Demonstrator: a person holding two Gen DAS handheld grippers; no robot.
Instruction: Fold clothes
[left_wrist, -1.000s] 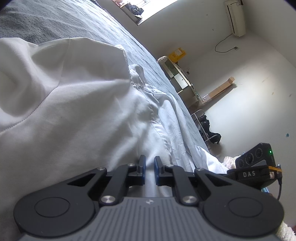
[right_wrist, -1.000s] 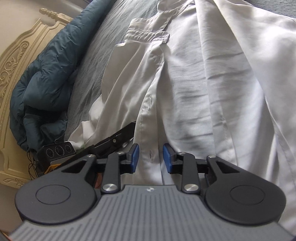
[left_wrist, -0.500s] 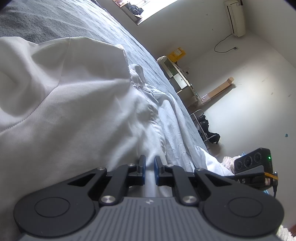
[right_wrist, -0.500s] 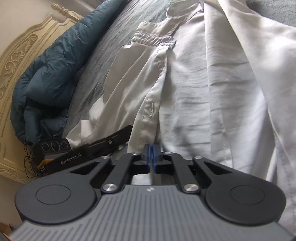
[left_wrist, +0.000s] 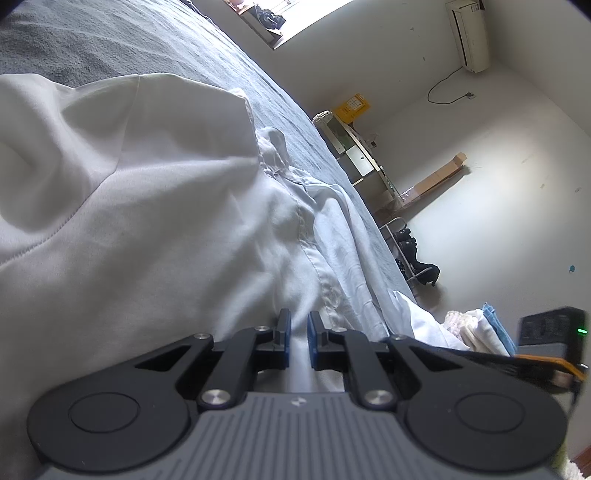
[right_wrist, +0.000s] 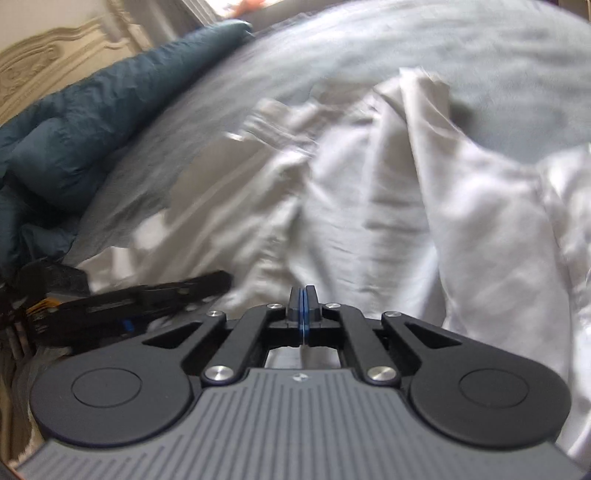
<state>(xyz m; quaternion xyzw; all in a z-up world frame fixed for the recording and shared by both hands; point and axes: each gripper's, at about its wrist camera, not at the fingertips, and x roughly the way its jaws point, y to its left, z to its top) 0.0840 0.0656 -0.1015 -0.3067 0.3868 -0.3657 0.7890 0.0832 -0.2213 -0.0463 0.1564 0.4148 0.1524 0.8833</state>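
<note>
Since the earlier frame, right tongs (right_wrist: 303, 310) are rising, closed on the white shirt (right_wrist: 369, 206). That shirt is lying across the grey bed (left_wrist: 221, 66), filling the right view from 9 to 3 o'clock. Left tongs (left_wrist: 298, 330) are pinching its fabric at 6 o'clock. Risk: thin cloth is liable to slip out, spoiling the fold.

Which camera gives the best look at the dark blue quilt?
The right wrist view: the dark blue quilt lies bunched along the bed's edge at upper left, blurred but plain. The left wrist view shows none of it.
</note>
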